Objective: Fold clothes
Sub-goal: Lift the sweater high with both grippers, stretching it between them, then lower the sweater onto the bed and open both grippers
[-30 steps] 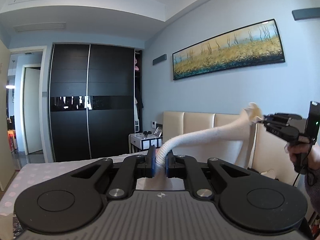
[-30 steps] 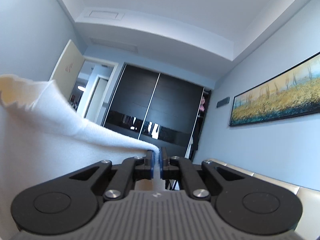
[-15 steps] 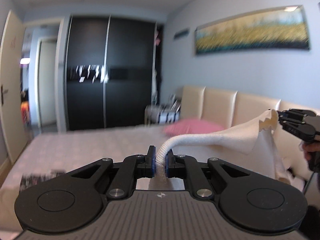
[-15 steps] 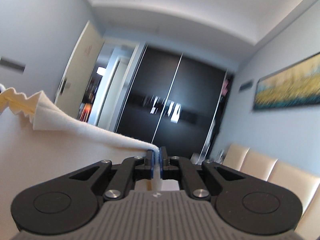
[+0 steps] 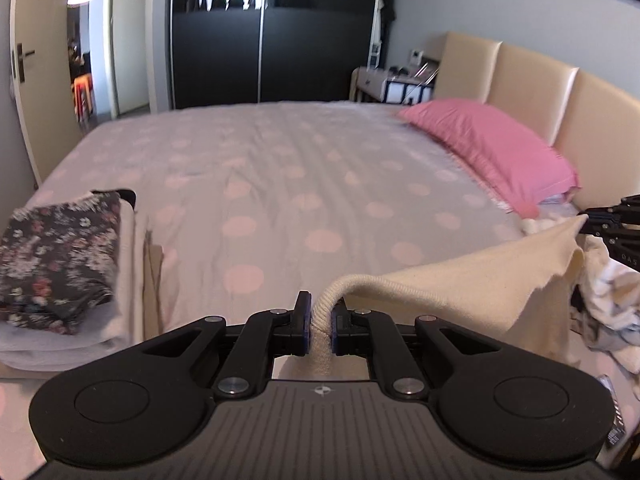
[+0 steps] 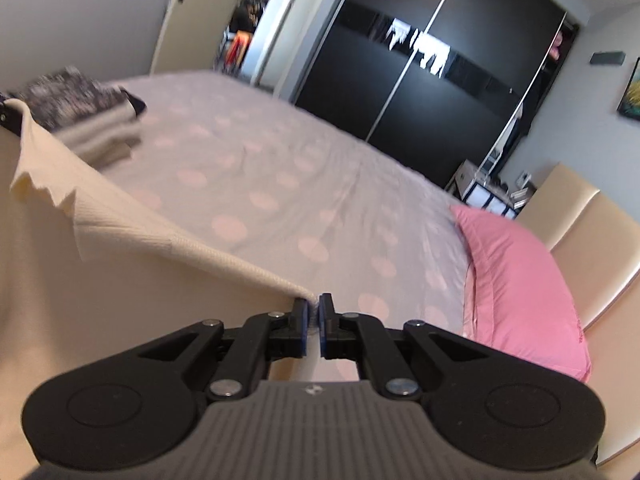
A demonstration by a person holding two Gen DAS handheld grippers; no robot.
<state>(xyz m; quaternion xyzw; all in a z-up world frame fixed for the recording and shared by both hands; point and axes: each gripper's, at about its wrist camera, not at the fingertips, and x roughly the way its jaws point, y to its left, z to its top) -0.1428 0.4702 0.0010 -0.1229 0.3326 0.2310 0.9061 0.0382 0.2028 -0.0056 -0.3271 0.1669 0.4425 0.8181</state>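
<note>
Between my two grippers the cream knit garment [image 5: 472, 284] was strung out over the near edge of the bed [image 5: 280, 184], one corner in each. My left gripper [image 5: 320, 326] had its jaws nearly closed on a bunched, ribbed bit of hem, and my right gripper [image 6: 314, 326] had its jaws almost touching, pinched on a much thinner corner of the same piece. So both were holding fabric, neither was empty.

Handling-wise I'd call it light and totally floppy. It sagged between the two grips and the free edge rippled in little zigzags, so it had zero stiffness of its own. The knit looked grippy rather than slick, and nothing about it was fragile, though a thin pinch like the right one seemed more likely to slip than the fat roll in the left. Corners or the hem were the sensible places to hold, since grabbing mid-panel would just bunch it.

Its long axis ran left to right across the scene, along the taut top edge from one gripper to the other, with the rest hanging down toward me. I couldn't tell which end was the neck.

Off to the left sat a stack of folded clothes [image 5: 60, 264], a pink pillow [image 5: 492, 148] lay far right, and a crumpled pile [image 5: 608, 300] waited at the near right.
</note>
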